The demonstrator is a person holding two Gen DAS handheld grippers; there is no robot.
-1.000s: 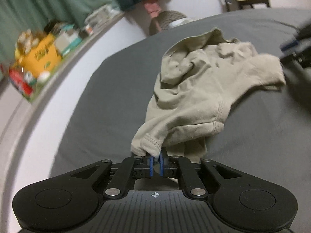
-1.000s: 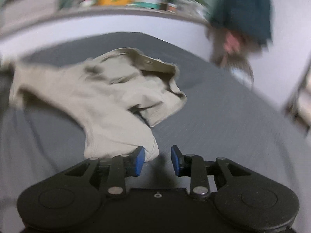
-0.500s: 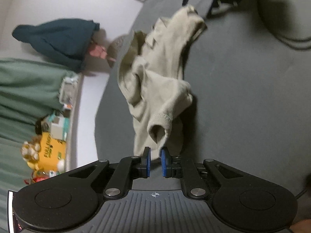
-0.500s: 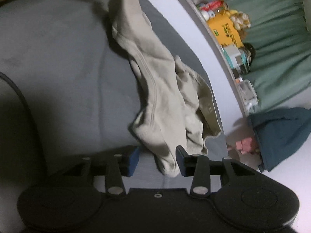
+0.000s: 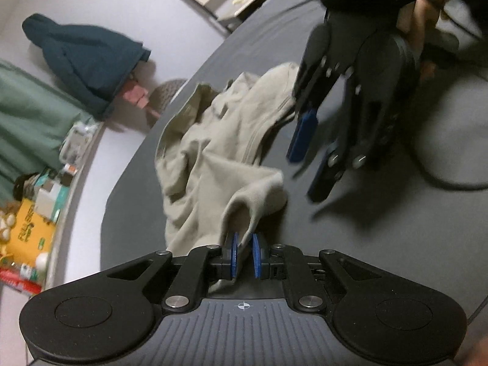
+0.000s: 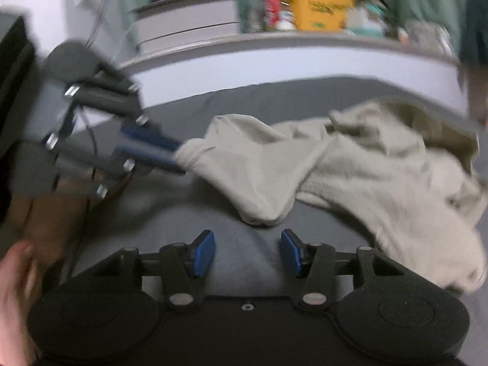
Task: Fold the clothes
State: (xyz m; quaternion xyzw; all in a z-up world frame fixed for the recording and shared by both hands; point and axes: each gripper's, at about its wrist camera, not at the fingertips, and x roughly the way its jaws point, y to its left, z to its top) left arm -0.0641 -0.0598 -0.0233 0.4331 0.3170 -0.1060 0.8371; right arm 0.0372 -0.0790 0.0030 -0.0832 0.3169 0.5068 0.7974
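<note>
The left gripper (image 5: pixel 243 254) pinches a cuff of the beige garment (image 5: pixel 213 158), which lies crumpled on the grey bed (image 5: pixel 366 244). The right gripper (image 6: pixel 247 253) is opening, nothing between its blue pads, just short of a fold. Bare sheet lies around; a cluttered shelf (image 6: pixel 305 39) borders the far edge.

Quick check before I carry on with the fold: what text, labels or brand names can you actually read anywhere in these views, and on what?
"FULL": dark print on the yellow box on the ledge, left wrist view; the words under it are too small to read.
Yellow box, right wrist view: print blurred, unreadable.
Red packet: print too small to read.
Beige garment: no label or print visible.
</note>
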